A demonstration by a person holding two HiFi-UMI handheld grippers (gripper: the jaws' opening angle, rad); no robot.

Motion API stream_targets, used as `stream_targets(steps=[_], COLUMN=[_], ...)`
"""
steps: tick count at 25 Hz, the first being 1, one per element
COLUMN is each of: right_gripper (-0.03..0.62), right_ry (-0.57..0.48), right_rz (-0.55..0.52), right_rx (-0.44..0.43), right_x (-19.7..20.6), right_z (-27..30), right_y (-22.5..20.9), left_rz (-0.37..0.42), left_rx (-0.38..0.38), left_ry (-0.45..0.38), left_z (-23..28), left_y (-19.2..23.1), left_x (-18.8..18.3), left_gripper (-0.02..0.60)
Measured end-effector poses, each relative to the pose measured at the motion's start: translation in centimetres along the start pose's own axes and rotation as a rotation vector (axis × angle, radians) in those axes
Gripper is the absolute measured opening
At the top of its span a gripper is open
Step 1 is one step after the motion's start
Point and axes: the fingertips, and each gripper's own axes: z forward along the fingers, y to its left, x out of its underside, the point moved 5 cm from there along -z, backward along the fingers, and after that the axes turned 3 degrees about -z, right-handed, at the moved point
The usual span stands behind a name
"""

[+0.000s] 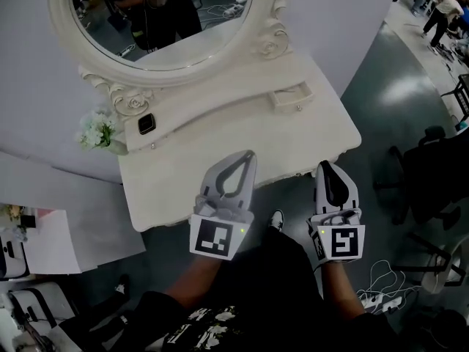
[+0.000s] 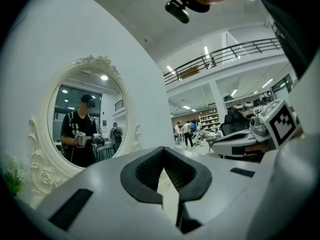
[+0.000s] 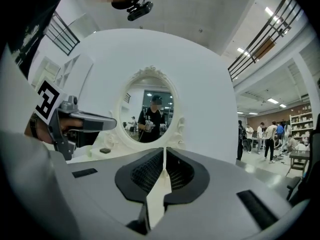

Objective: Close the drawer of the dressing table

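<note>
With my left gripper [image 1: 248, 158] and right gripper [image 1: 326, 167] both clenched on nothing well in front of the mirror [image 1: 157, 17], I'd push the small drawer [image 1: 291, 96], ajar just right of the mirror's base, squarely on its front.

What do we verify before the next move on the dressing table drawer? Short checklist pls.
1. Drawer sticks out of the upper ledge, right side, so it needs closing: ok.
2. Left tongs shut, empty: ok.
3. Right tongs shut, empty: ok.
4. Contact with the drawer front: not ok, both tongs sit back at the front edge of the table.
5. Black device and flowers lie far left of the drawer: ok.
6. Anything inside the drawer that could jam it: cannot tell.
</note>
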Motion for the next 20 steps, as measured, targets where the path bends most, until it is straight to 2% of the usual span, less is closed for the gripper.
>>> stream_targets(steps=[4,10,17,20], right_gripper=[0.0,0.002,0.002,0.034], right_ry=[0.04,0.081,0.097,0.119], right_rz=[-0.021,-0.008,0.024,0.031], right_rx=[-0.029,-0.103,-0.118,-0.122], right_x=[0.9,3.1,6.2,7.6], right_z=[2.0,4.5,6.8,8.2], right_y=[-1.8,-4.3,-6.2,-6.8], left_rz=[-0.008,-0.008,-0.007,-0.005], left_rx=[-0.036,-0.066,-0.085,-0.085], left_ry=[-0.001,0.044,0.088,0.097], left_z=[2.5,6.1,8.0,8.9], left_y=[0.4,-0.1,-0.6,-0.4], left_x=[0.2,1.3,2.7,3.1], left_gripper=[0.002,0.002,0.002,0.002])
